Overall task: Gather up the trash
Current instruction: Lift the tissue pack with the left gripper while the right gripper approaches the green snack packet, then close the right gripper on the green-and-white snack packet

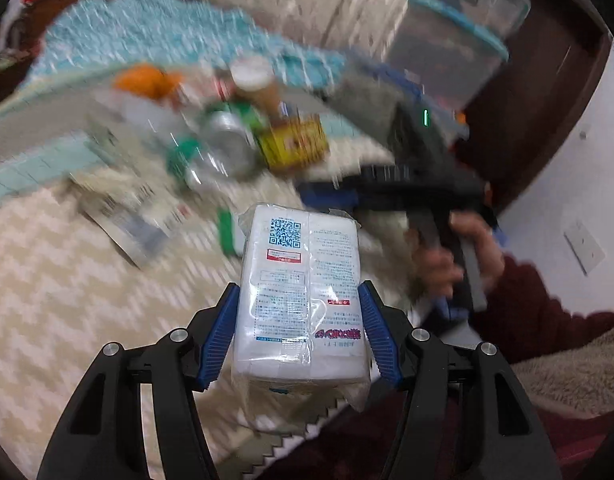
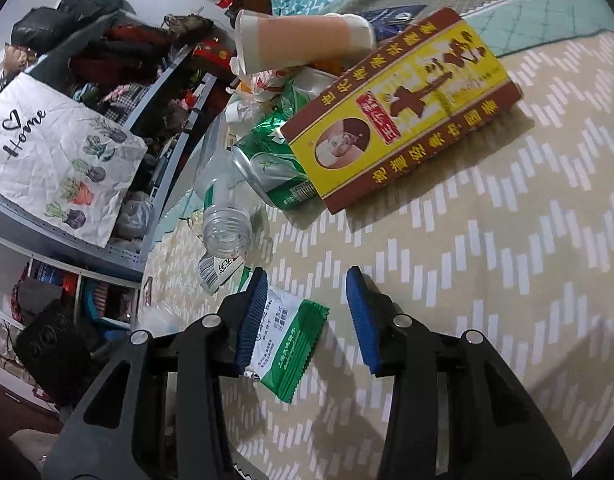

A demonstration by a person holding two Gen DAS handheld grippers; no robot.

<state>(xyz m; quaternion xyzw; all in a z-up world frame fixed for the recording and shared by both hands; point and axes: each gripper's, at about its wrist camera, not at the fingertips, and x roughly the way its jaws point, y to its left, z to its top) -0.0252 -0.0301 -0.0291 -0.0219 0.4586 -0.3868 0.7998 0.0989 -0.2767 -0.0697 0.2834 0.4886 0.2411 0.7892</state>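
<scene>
In the left wrist view, my left gripper is shut on a white plastic-wrapped packet with a QR code, and holds it above the patterned bed cover. My right gripper stands open low over the same cover. A green and white snack wrapper lies flat between its fingers, with the left pad over the wrapper's edge and the right pad well apart from it. Ahead lies a heap of trash: a yellow and red box, a green can, a clear bottle and a paper cup.
A person's hand in a dark red sleeve holds the other gripper at the right of the left wrist view. A grey shelf with clothes and a white "Home" bag stands beside the bed. A teal blanket lies behind the heap.
</scene>
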